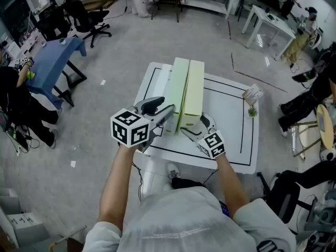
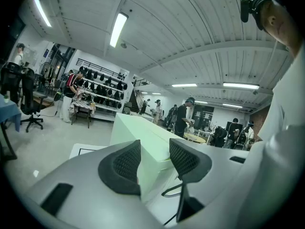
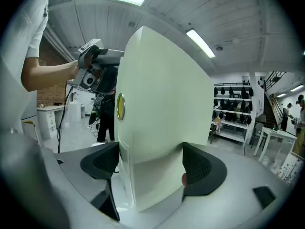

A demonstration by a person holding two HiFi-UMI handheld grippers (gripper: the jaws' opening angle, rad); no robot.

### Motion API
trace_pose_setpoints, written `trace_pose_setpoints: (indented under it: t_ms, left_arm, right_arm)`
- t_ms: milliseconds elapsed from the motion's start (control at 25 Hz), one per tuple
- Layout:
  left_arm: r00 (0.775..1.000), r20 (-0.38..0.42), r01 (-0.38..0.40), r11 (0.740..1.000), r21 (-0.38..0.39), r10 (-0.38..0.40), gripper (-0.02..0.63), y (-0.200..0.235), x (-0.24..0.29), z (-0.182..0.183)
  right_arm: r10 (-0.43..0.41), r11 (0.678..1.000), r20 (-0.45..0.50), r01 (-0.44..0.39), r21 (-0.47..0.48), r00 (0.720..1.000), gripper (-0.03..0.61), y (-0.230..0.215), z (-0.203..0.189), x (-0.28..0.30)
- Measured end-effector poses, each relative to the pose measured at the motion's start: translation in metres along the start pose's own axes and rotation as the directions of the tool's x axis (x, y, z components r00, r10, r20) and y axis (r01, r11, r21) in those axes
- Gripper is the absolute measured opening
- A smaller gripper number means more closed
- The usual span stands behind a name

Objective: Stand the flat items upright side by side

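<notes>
Two flat boxes stand upright side by side, lengthwise on the white table [image 1: 231, 119]: a pale green box [image 1: 177, 85] on the left and a pale yellow-green box [image 1: 195, 91] on the right. My left gripper [image 1: 167, 115] is at the near end of the green box [image 2: 143, 137]; in the left gripper view my left gripper [image 2: 155, 159] has its pads closed on that end. My right gripper [image 1: 193, 126] is at the near end of the yellow-green box [image 3: 162, 109]. In the right gripper view my right gripper [image 3: 150, 163] stands wide, straddling the box without pressing it.
A small card [image 1: 253, 94] and a little green plant [image 1: 252, 111] sit near the table's right edge. A black outline [image 1: 242, 135] runs round the tabletop. A blue table [image 1: 50, 62] and office chairs [image 1: 86, 14] stand to the left, and seated people to the right.
</notes>
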State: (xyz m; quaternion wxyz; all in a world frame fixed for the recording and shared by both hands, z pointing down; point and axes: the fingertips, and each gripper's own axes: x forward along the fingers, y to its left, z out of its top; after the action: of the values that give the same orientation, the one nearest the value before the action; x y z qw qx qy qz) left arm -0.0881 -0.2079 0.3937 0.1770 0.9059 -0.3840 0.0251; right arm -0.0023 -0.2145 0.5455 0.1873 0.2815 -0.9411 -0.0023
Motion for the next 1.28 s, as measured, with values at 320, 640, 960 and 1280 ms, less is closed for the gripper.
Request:
trace_pose_setpoints:
  t_ms: [320,640,960,1280]
  left_arm:
    - [0.998,0.055,-0.045,0.999,0.016,0.044,0.201,-0.001,-0.002,0.001]
    - [0.971,0.192,-0.146,0.989,0.006,0.142,0.227,-0.006,-0.026,0.004]
    - [0.955,0.181,-0.263,0.954,0.146,0.236,0.217,-0.036,-0.062,-0.02]
    - [0.94,0.136,-0.339,0.908,0.246,0.314,0.079,-0.065,-0.089,-0.04]
  right_arm:
    - [-0.02,0.995,0.042,0.016,0.096,0.999,0.422,-0.005,0.015,-0.018]
    - [-0.193,0.952,0.211,0.13,0.277,0.958,0.422,-0.035,0.084,-0.099]
    - [-0.385,0.913,0.217,0.334,0.236,0.897,0.217,-0.033,0.128,-0.187]
    - [-0.467,0.884,0.193,0.45,0.126,0.863,0.029,-0.005,0.141,-0.241]
